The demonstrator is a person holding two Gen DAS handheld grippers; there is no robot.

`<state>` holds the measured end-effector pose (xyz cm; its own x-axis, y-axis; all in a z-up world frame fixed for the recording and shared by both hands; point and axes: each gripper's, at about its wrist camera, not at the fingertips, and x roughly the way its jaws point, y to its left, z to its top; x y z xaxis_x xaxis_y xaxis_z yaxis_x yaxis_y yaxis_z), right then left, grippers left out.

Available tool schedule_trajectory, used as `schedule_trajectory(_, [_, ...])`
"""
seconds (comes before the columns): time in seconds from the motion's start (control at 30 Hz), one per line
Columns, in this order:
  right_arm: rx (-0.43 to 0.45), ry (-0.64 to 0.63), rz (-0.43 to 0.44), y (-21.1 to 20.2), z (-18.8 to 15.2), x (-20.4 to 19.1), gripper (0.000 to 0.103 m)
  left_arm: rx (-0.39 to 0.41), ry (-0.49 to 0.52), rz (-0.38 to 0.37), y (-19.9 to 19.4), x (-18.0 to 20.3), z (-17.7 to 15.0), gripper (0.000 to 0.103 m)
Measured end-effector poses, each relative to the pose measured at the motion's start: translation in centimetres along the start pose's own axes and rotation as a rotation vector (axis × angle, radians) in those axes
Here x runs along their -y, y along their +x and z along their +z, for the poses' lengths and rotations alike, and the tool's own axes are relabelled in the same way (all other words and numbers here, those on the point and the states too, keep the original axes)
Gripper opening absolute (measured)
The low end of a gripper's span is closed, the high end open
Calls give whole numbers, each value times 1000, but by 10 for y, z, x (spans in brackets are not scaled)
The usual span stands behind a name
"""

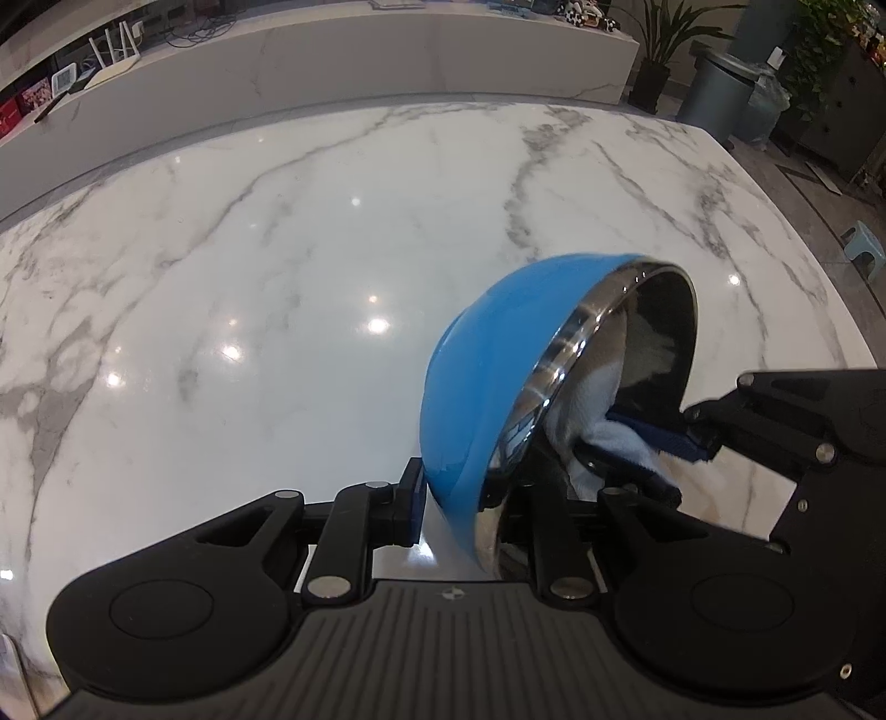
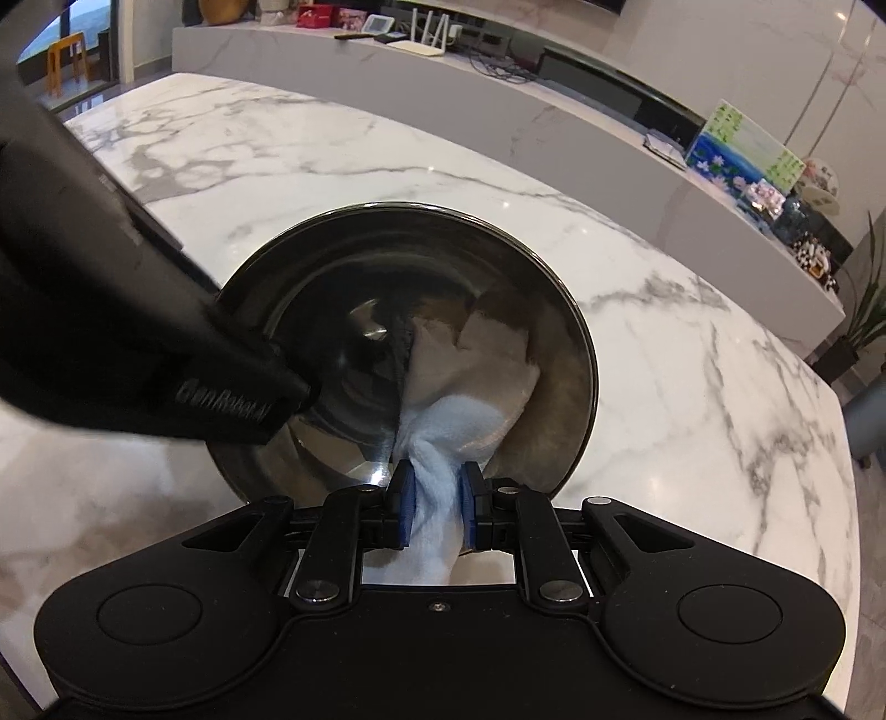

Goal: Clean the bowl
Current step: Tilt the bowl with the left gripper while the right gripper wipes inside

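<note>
Big white marble table with grey veins and ceiling lights glinting off it, with a long marble ledge behind it that carries a white router and some boxes. In the left wrist view, past the far corner of the table, there's a potted plant and a grey bin on the floor.

The bowl is the main thing here: blue outside, shiny steel inside, tipped up on its side over the table so the opening faces the right gripper. The left gripper is clamped on the bowl's rim, one blue pad on the blue outer wall and the other finger on the steel inside, so it's gripping the wall between them. In the right wrist view that same gripper comes in as a dark body covering the left edge of the bowl.

The right gripper is pinched tight on a white cloth, its blue pads squeezing the bunched middle. The free end of the cloth fans out inside the bowl, lying against the steel on the right half of the inside, and you can see it mirrored in the metal. The rest of the cloth hangs back out behind the pads toward the gripper's body.
</note>
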<state>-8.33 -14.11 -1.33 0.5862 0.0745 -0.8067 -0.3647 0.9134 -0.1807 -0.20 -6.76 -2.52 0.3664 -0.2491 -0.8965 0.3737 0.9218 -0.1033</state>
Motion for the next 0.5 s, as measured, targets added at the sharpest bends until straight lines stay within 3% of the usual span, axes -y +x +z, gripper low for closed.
schedule_trajectory(0.2, [-1, 50, 18, 4, -5, 0, 14, -43, -55, -59, 7, -5, 0, 19])
schedule_trajectory(0.4, [2, 58, 34, 8, -6, -2, 17, -44, -60, -56, 6, -6, -1, 17])
schedule_trajectory(0.5, [-3, 124, 141, 9, -3, 4, 17, -40, -58, -41, 6, -7, 0, 16])
